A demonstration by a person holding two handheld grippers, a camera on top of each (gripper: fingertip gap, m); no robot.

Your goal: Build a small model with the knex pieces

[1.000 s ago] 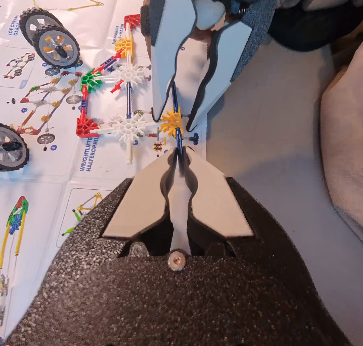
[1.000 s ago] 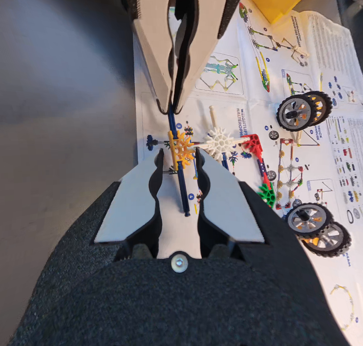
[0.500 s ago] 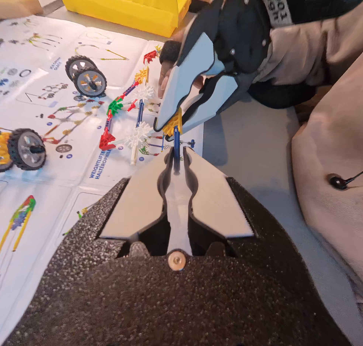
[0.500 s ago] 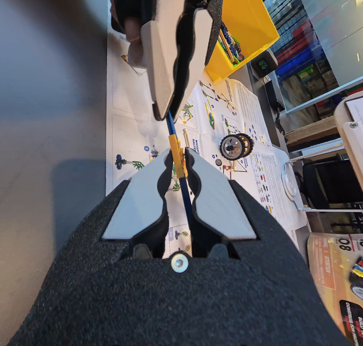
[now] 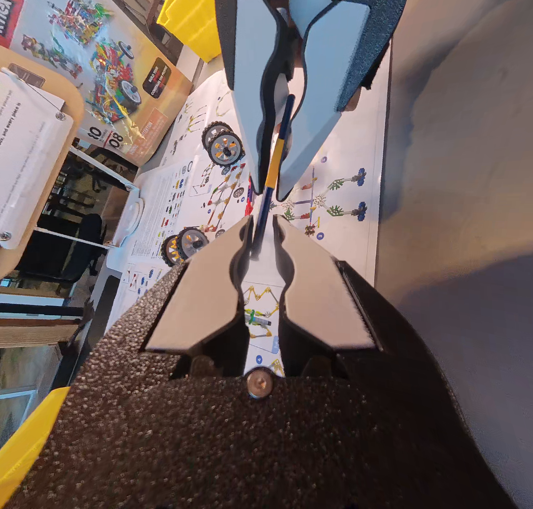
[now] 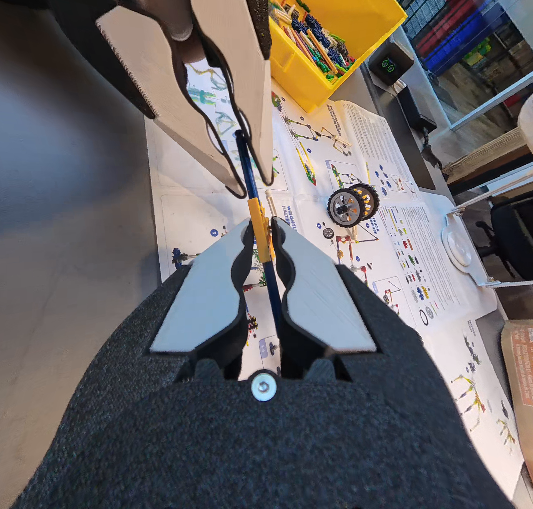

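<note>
My right gripper [image 6: 261, 221] is shut on a yellow connector [image 6: 259, 235] with a dark blue rod [image 6: 246, 166] running through it, held above the printed instruction sheet [image 6: 202, 229]. Both pads press on the connector. The left wrist view shows the same: the right gripper [image 5: 268, 193] holds the yellow connector [image 5: 274, 160]. My left gripper [image 5: 262, 221] faces it and is open. The blue rod [image 5: 264, 206] stands between its fingers, close to the left one, and is not squeezed. In the right wrist view the left gripper [image 6: 253, 187] also stands apart around the rod's far end.
A yellow bin [image 6: 331, 33] of loose building pieces stands at the back. Two wheel pairs [image 5: 223, 146] [image 5: 184, 245] and a white rod [image 6: 269, 200] lie on the sheet. A printed toy box [image 5: 129, 76] stands to the left, with grey tabletop [image 5: 461, 177] to the right. The tips of both grippers are at nearly the same place.
My right gripper closed on the yellow connector and both grippers rose off the sheet with it. My left gripper, which was shut on the blue rod, has opened around it.
</note>
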